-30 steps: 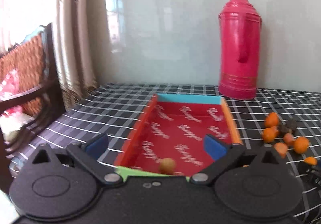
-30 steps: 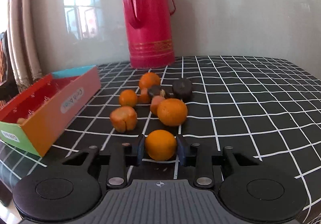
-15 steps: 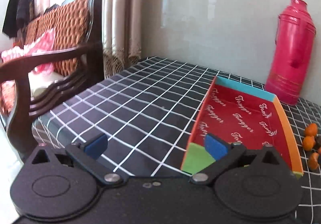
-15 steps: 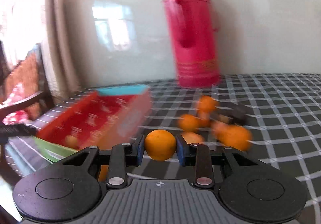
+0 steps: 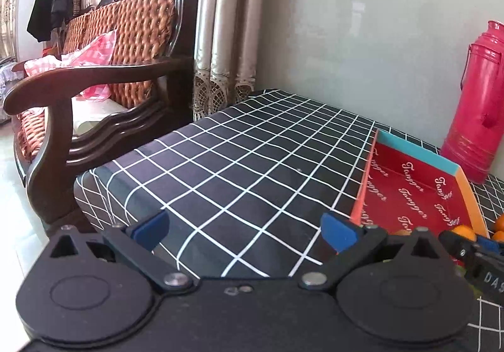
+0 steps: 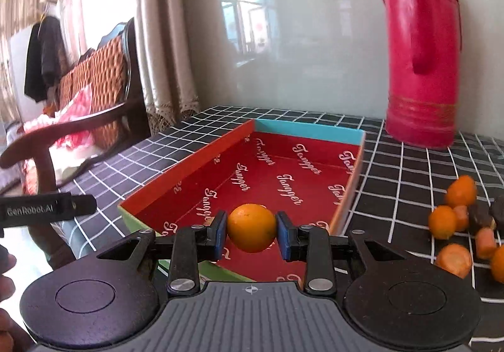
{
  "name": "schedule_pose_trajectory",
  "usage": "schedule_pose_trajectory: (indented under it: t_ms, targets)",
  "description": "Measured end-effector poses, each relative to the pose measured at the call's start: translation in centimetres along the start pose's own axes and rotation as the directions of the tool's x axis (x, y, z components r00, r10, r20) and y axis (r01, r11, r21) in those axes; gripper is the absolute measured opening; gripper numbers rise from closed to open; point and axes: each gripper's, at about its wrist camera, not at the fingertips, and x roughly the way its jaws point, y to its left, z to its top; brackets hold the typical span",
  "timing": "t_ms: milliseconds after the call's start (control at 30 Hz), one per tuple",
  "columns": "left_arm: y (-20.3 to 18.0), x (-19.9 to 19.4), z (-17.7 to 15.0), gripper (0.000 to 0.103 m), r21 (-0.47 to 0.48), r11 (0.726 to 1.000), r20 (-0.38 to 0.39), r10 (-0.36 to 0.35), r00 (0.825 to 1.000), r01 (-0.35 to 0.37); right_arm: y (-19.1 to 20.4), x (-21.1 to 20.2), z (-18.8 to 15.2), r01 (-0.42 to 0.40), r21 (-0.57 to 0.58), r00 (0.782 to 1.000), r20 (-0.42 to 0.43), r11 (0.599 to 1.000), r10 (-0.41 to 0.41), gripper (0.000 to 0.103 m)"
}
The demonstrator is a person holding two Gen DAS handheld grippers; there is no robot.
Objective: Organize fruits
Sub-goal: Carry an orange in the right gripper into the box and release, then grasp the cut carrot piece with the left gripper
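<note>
My right gripper point(image 6: 251, 233) is shut on an orange point(image 6: 251, 227) and holds it above the near end of a red-lined cardboard box point(image 6: 308, 131). The box also shows in the left wrist view point(image 5: 419, 150), to the right of my left gripper point(image 5: 244, 230), which is open and empty over the checked tablecloth. A cluster of small oranges and orange pieces point(image 6: 456, 216) with dark pieces point(image 6: 482, 216) lies on the cloth right of the box. The right gripper and its orange point(image 5: 463, 230) show at the right edge of the left wrist view.
A tall pink thermos point(image 6: 422, 49) stands behind the box by the wall. A wooden armchair point(image 5: 104, 74) with a pink bag stands off the table's left edge point(image 5: 94, 175). The left gripper's body point(image 6: 47, 210) shows at the left in the right wrist view.
My right gripper lifted the orange off the cloth and carried it left over the box. My left gripper swung left, away from the box, still open.
</note>
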Motion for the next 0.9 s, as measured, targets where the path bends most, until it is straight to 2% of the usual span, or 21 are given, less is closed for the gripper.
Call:
schedule_pose_trajectory:
  t_ms: [133, 167, 200, 267, 300, 400, 433, 533, 600, 667, 733, 800, 867, 900]
  targets:
    - [0.2, 0.1, 0.0, 0.097, -0.006, 1.0, -0.002, 0.0, 1.0, 0.0, 0.2, -0.3, 0.1, 0.003, -0.001, 1.0, 0.013, 1.0, -0.003, 0.034]
    - [0.2, 0.1, 0.0, 0.097, -0.006, 1.0, -0.003, -0.002, 1.0, 0.002, 0.1, -0.6, 0.2, 0.006, 0.001, 1.0, 0.022, 1.0, -0.006, 0.039]
    - [0.1, 0.1, 0.0, 0.097, -0.005, 1.0, -0.003, -0.003, 1.0, 0.003, -0.1, -1.1, 0.3, 0.011, 0.004, 0.999, 0.032, 1.0, -0.011, 0.046]
    - [-0.3, 0.0, 0.0, 0.097, 0.004, 1.0, 0.002, -0.004, 1.0, 0.004, -0.8, -2.8, 0.4, 0.039, 0.014, 0.996, 0.082, 0.999, -0.04, 0.09]
    - [-0.5, -0.1, 0.0, 0.097, 0.011, 1.0, 0.006, -0.007, 1.0, 0.007, -1.1, -3.7, 0.4, 0.059, 0.012, 0.991, 0.116, 0.998, -0.06, 0.095]
    - [-1.6, -0.6, -0.1, 0.097, 0.042, 0.999, 0.025, -0.02, 0.999, 0.019, -2.1, -5.7, 0.3, 0.129, 0.001, 0.978, 0.163, 0.992, -0.127, 0.098]
    - [-2.1, -0.8, -0.2, 0.097, 0.056, 0.998, 0.036, -0.029, 0.999, 0.027, -2.8, -6.3, 0.2, 0.164, 0.005, 0.972, 0.172, 0.987, -0.162, 0.103]
    - [-3.7, -1.7, -0.5, 0.097, 0.1, 0.993, 0.073, -0.064, 0.995, 0.057, -5.3, -7.8, -0.6, 0.251, 0.034, 0.947, 0.199, 0.967, -0.253, 0.103]
    - [-5.2, -2.3, -0.7, 0.097, 0.141, 0.987, 0.099, -0.093, 0.991, 0.079, -7.3, -8.1, -1.2, 0.312, 0.096, 0.933, 0.157, 0.945, -0.324, 0.103]
    - [-6.8, -2.7, -1.0, 0.097, 0.178, 0.978, 0.113, -0.126, 0.986, 0.105, -9.4, -8.5, -2.1, 0.38, 0.162, 0.907, 0.128, 0.911, -0.401, 0.103]
    - [-8.2, -3.2, -1.3, 0.097, 0.201, 0.97, 0.118, -0.165, 0.979, 0.139, -11.4, -9.1, -2.8, 0.4, 0.209, 0.898, 0.106, 0.892, -0.427, 0.103]
    - [-9.5, -3.7, -1.5, 0.097, 0.218, 0.961, 0.128, -0.201, 0.971, 0.17, -13.1, -9.7, -3.3, 0.456, 0.255, 0.868, 0.085, 0.853, -0.49, 0.103]
    - [-11.1, -4.3, -1.8, 0.097, 0.246, 0.948, 0.144, -0.241, 0.96, 0.201, -14.2, -10.4, -3.7, 0.483, 0.263, 0.85, 0.088, 0.835, -0.52, 0.103]
    - [-11.8, -4.6, -2.0, 0.097, 0.262, 0.941, 0.153, -0.259, 0.954, 0.213, -14.6, -10.9, -3.9, 0.503, 0.275, 0.834, 0.093, 0.819, -0.544, 0.103]
